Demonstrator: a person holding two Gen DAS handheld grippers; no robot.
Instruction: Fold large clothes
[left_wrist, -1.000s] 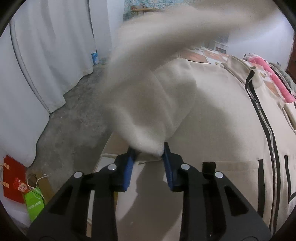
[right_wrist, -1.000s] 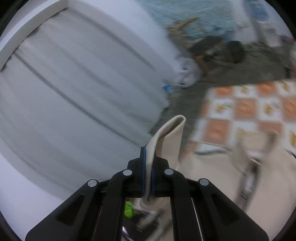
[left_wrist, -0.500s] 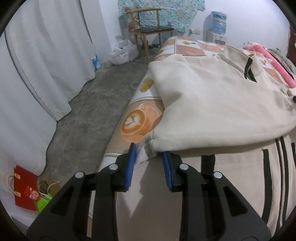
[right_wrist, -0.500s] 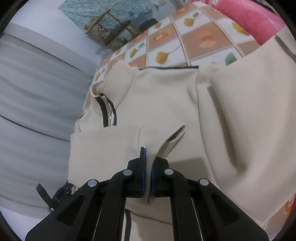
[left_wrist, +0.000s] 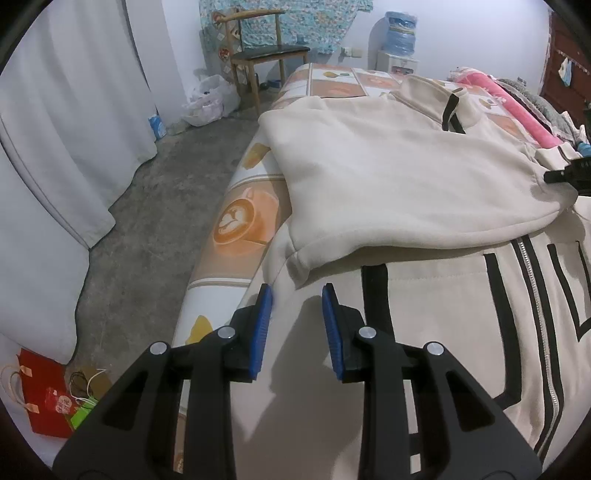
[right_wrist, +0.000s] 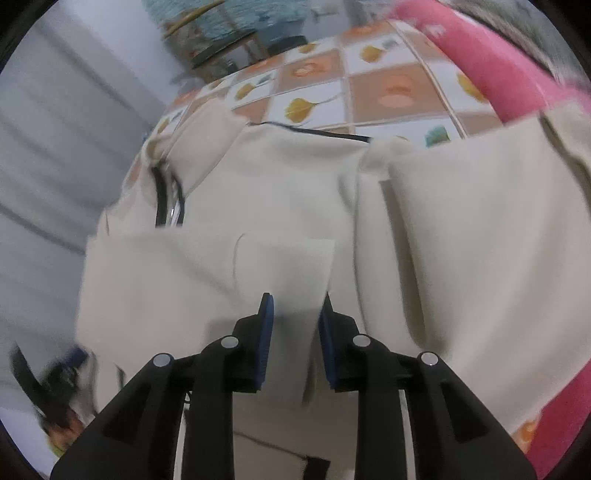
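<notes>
A cream zip jacket (left_wrist: 424, 325) with black stripes lies spread on the bed. One sleeve (left_wrist: 388, 184) is folded across its chest. My left gripper (left_wrist: 297, 291) is open just short of the fold's near corner (left_wrist: 299, 266), with nothing between the pads. In the right wrist view the sleeve's cuff (right_wrist: 284, 266) lies flat on the jacket (right_wrist: 480, 240). My right gripper (right_wrist: 295, 299) hangs over the cuff's near edge, its jaws opening and the pads clear of the cloth. That gripper's black tip (left_wrist: 569, 173) shows at the right edge of the left wrist view.
The bed sheet (left_wrist: 240, 221) has an orange coffee-cup print; its edge drops to a concrete floor (left_wrist: 147, 221) on the left. White curtains (left_wrist: 74, 110), a wooden chair (left_wrist: 266, 55), a water dispenser (left_wrist: 400, 40), a pink blanket (right_wrist: 491, 66) and a red bag (left_wrist: 44, 398) surround it.
The right gripper swung the sleeve down across the jacket, laid the cuff flat and parted its pads. The left gripper barely moved; the fold's corner now lies just ahead of its tips.
</notes>
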